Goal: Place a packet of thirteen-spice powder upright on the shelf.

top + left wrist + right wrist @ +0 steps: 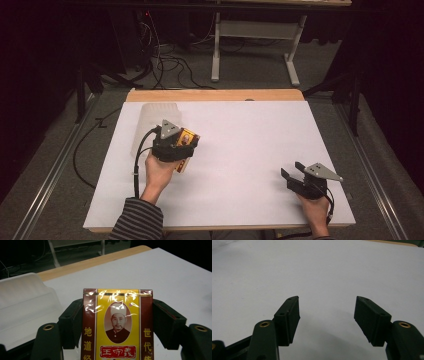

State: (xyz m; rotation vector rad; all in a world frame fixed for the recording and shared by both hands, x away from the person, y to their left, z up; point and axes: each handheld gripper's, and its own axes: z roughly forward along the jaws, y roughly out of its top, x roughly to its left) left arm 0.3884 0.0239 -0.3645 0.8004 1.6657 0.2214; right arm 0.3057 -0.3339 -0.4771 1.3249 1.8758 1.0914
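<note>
Glossy flat packet [117, 327] clamped in left tool [117, 322]; right tool [327, 315] agape, perhaps hovering.

High view: above the near edge, facing forward and down over the whole counter [240, 150]. Left view: riding the left claw [117, 322], close, looking along it toward the far edge. Right view: low on the right claw [327, 315], facing bare sheet. Shared: the white counter top.
</note>
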